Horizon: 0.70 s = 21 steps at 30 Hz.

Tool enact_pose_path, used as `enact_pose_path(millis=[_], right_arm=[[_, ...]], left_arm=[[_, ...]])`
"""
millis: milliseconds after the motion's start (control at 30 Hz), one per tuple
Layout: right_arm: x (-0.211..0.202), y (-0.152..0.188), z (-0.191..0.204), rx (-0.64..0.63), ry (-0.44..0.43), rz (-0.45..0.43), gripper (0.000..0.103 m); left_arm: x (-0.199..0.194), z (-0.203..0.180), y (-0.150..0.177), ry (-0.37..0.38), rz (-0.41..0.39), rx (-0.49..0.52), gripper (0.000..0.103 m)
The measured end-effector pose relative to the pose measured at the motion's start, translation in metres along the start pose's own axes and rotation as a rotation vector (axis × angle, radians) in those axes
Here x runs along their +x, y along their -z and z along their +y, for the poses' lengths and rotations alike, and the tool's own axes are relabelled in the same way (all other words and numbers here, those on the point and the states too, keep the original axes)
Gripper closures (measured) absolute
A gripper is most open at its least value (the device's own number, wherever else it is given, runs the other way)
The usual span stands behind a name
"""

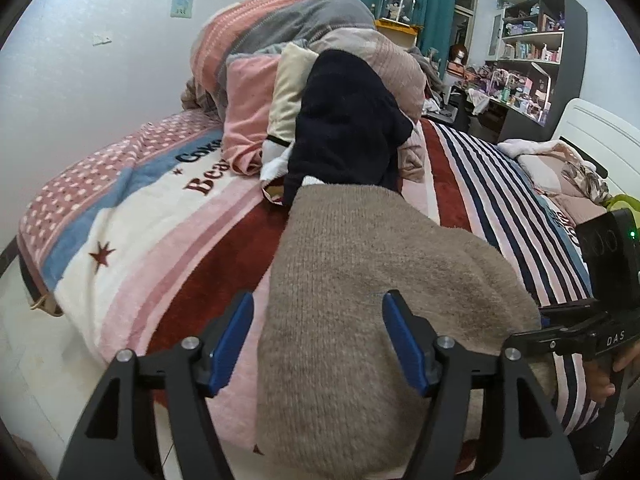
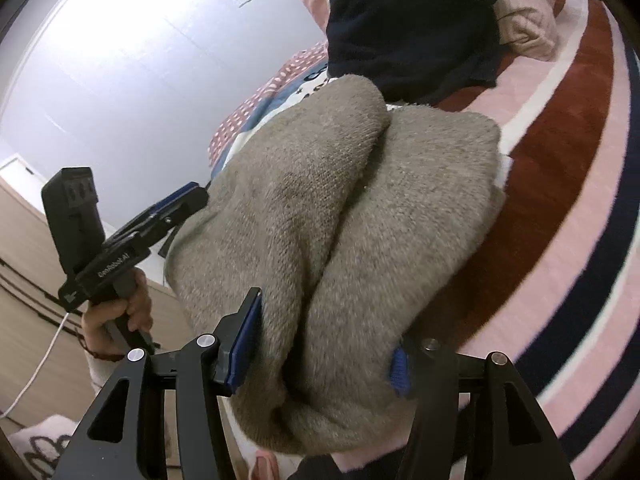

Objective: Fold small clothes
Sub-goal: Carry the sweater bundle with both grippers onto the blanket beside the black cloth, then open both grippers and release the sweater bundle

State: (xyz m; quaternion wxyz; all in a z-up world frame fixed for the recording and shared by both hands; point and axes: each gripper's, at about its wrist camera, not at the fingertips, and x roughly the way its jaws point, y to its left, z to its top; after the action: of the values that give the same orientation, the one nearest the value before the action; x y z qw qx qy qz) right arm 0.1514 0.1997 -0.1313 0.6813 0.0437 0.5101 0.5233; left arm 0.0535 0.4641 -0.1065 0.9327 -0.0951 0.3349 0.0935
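A taupe knitted garment (image 1: 360, 280) lies folded in a thick bundle near the front edge of the striped bed blanket (image 1: 168, 248). My left gripper (image 1: 318, 336) is open, its blue pads (image 1: 230, 340) wide apart, one on each side of the bundle's near end. In the right wrist view the same garment (image 2: 320, 220) shows two rolled layers. My right gripper (image 2: 324, 344) has its jaws spread around the bundle's near end, the right pad (image 2: 400, 372) partly buried in the knit. The left gripper body (image 2: 120, 240) shows at the bundle's far side.
A dark navy garment (image 1: 348, 128) and pink and cream clothes (image 1: 256, 116) are piled behind the taupe bundle. A heap of quilts (image 1: 288, 24) sits further back. A shelf and cluttered desk (image 1: 528, 64) stand at the right. The floor (image 1: 24, 360) lies below the bed edge.
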Motion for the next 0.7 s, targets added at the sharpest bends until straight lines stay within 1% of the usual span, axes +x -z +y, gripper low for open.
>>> enact_pose_path(millis=[33,100,167,267,367,467,533,633,700], right_arm=[[-0.005,0.003,0.001,-0.002,0.004,-0.004,0.052],[-0.015,0.010,0.003,-0.007,0.012,-0.012,0.052],[-0.029,0.020,0.005,-0.016,0.020,-0.021,0.051],[-0.050,0.034,0.006,-0.033,0.043,-0.038,0.051],[-0.069,0.047,0.006,-0.040,0.057,-0.057,0.050],[-0.090,0.061,0.006,-0.046,0.077,-0.084,0.050],[-0.108,0.074,0.005,-0.054,0.097,-0.112,0.041],[-0.129,0.086,0.003,-0.066,0.144,-0.150,0.041],[-0.150,0.101,0.000,-0.070,0.181,-0.187,0.037]], left_arm=[[-0.005,-0.001,0.000,-0.012,-0.004,-0.004,0.039],[-0.016,-0.005,0.000,-0.041,-0.020,-0.007,0.034],[-0.028,-0.011,0.001,-0.057,-0.036,-0.007,0.033],[-0.043,-0.022,0.003,-0.068,-0.049,-0.006,0.032],[-0.057,-0.038,0.007,-0.077,-0.066,-0.004,0.028],[-0.068,-0.054,0.009,-0.075,-0.080,-0.004,0.027],[-0.077,-0.072,0.011,-0.067,-0.096,0.003,0.024],[-0.089,-0.099,0.012,-0.061,-0.118,0.036,0.022],[-0.098,-0.122,0.013,-0.056,-0.142,0.060,0.019]])
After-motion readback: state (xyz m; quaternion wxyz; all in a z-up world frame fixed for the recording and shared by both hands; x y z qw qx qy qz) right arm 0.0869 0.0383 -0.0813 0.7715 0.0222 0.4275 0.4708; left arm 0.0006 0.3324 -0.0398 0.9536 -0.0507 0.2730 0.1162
